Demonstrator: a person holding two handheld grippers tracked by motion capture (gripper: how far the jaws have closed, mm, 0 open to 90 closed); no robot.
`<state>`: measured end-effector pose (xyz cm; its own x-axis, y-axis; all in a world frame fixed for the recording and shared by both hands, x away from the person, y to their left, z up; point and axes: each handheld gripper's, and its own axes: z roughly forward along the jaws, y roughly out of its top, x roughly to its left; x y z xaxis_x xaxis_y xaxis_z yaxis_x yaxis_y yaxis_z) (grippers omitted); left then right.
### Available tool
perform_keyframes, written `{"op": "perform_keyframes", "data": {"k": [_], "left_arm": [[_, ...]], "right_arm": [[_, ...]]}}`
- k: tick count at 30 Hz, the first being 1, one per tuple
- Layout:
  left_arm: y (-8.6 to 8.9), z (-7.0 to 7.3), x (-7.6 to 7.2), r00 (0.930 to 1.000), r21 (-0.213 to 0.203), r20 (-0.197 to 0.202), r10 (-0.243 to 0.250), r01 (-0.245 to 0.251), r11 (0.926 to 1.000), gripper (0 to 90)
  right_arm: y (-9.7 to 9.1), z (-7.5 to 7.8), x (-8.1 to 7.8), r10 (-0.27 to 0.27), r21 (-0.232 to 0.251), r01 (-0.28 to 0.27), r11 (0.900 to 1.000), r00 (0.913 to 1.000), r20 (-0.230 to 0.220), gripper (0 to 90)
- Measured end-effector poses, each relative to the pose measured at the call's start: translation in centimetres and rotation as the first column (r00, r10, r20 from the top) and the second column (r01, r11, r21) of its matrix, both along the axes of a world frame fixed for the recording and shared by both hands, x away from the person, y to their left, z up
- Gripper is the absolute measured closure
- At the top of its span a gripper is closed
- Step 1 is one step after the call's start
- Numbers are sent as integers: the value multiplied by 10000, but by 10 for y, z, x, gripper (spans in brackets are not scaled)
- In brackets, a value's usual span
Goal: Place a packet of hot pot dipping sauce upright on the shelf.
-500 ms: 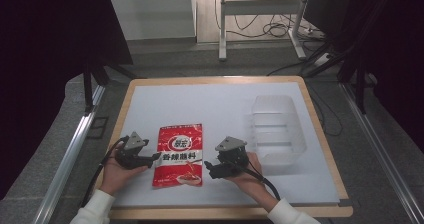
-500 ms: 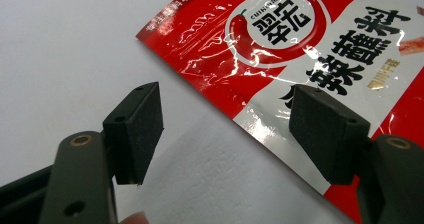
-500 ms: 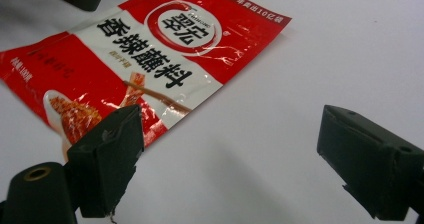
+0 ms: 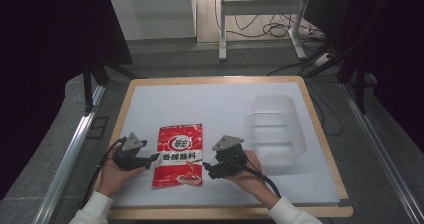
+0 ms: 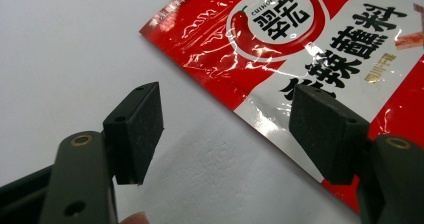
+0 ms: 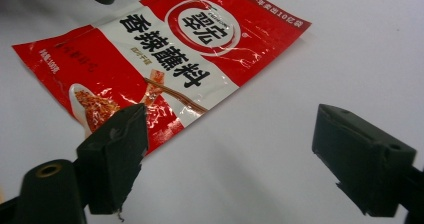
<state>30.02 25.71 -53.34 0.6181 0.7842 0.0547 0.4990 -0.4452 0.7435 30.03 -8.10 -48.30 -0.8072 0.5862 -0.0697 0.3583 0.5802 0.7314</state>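
Wide-apart right gripper beside red packet

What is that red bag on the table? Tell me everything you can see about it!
The red bag is a flat, shiny pouch that looks like plastic, lying face up on the white table. It has a white band with big black characters, a round logo with a little chilli, and a food picture near one end. Its film is slightly wrinkled and it looks sealed. The left gripper sits at one long edge and the right gripper at the other, jaws open, neither holding it. A clear tub stands apart to one side.
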Motion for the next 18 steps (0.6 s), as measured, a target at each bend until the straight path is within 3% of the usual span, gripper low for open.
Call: {"op": "perform_keyframes", "data": {"k": [6,13,18], "left_arm": [[2,0,-1,10000,-59,-15,22,-22,10000,293],[3,1,-1,10000,-123,-2,68,-68,9999,293],[3,1,-1,10000,-187,2,83,-83,9998,293]], "right_arm": [[6,5,-1,275,-267,-273,9993,9996,47,167],[16,14,21,125,-762,-129,9970,9999,-57,160],[22,18,35,178,-853,-196,9962,9996,-225,167]]}}
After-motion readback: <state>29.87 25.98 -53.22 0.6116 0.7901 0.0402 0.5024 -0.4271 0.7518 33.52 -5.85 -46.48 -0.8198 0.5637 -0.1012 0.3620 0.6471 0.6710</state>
